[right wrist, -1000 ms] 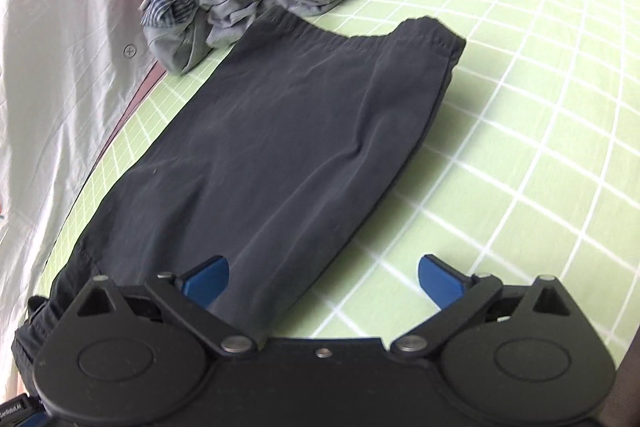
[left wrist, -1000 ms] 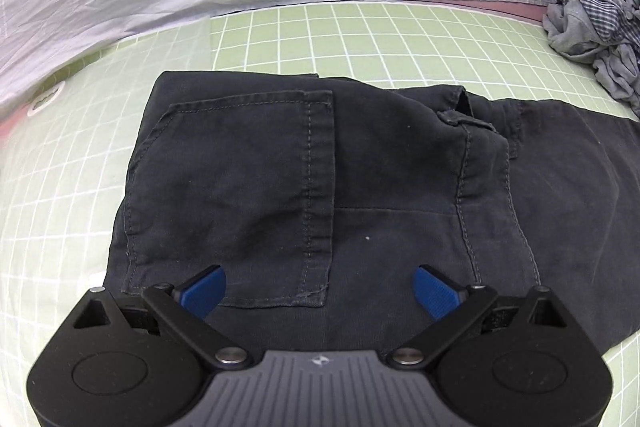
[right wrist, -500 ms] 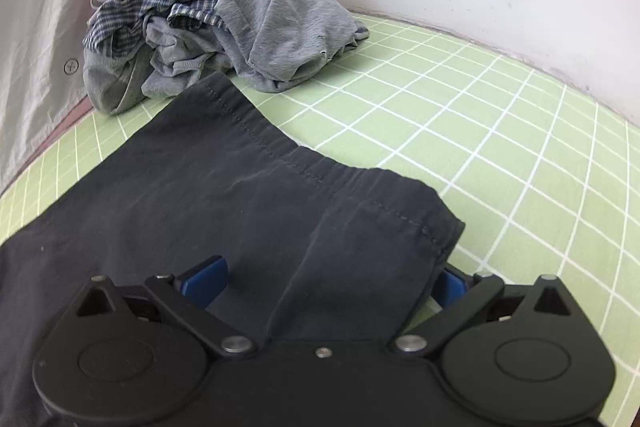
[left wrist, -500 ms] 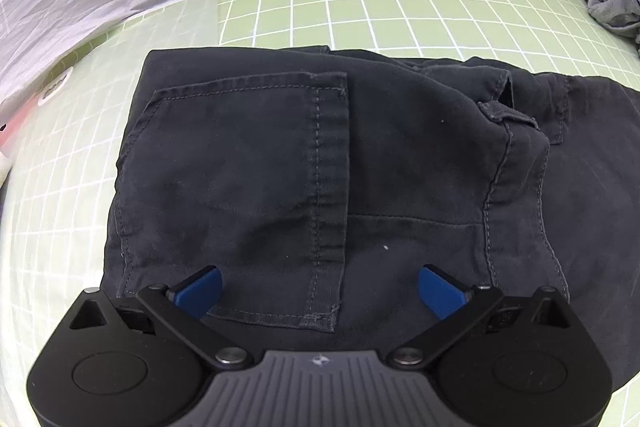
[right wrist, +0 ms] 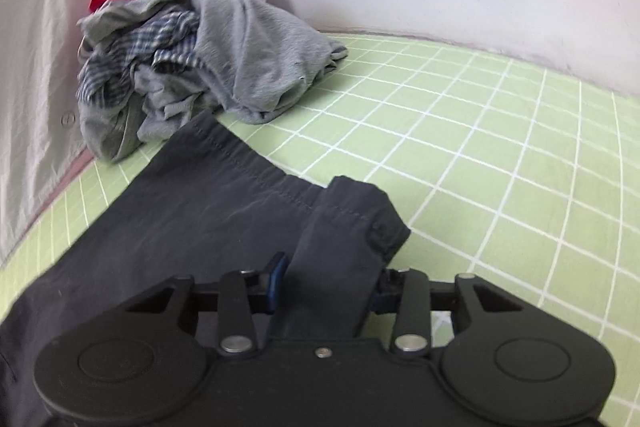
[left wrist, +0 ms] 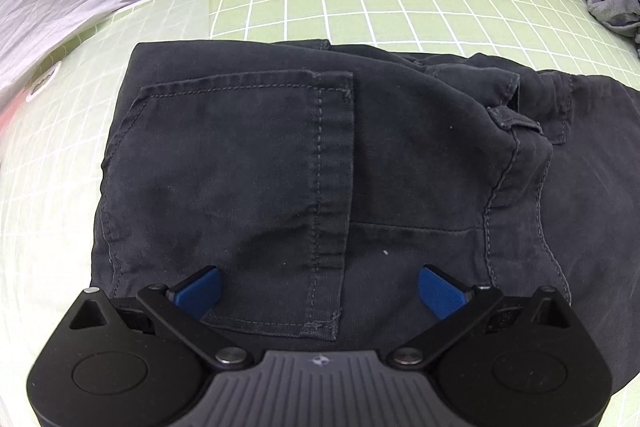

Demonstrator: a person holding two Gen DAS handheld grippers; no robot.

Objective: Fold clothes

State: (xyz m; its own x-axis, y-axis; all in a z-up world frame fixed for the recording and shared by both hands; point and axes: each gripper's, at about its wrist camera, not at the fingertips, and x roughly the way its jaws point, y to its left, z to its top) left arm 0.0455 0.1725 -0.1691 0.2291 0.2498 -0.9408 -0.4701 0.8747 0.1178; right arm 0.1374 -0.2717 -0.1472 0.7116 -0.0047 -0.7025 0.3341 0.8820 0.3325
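Right gripper (right wrist: 326, 287) has pinched the hem corner of the dark trousers (right wrist: 192, 227), which lie flat on the green grid mat (right wrist: 500, 167) ahead of both tongs. Left gripper (left wrist: 320, 287) hangs spread wide, empty, over the back pocket (left wrist: 240, 167). I'd grab that waist edge before lifting, so the fold lands square.

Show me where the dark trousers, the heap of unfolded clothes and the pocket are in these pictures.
dark trousers (right wrist: 192, 227): right wrist view, flat leg fabric near the hem.
heap of unfolded clothes (right wrist: 256, 67): right wrist view, grey garment on top.
pocket (left wrist: 240, 163): left wrist view, middle of the stitched patch.
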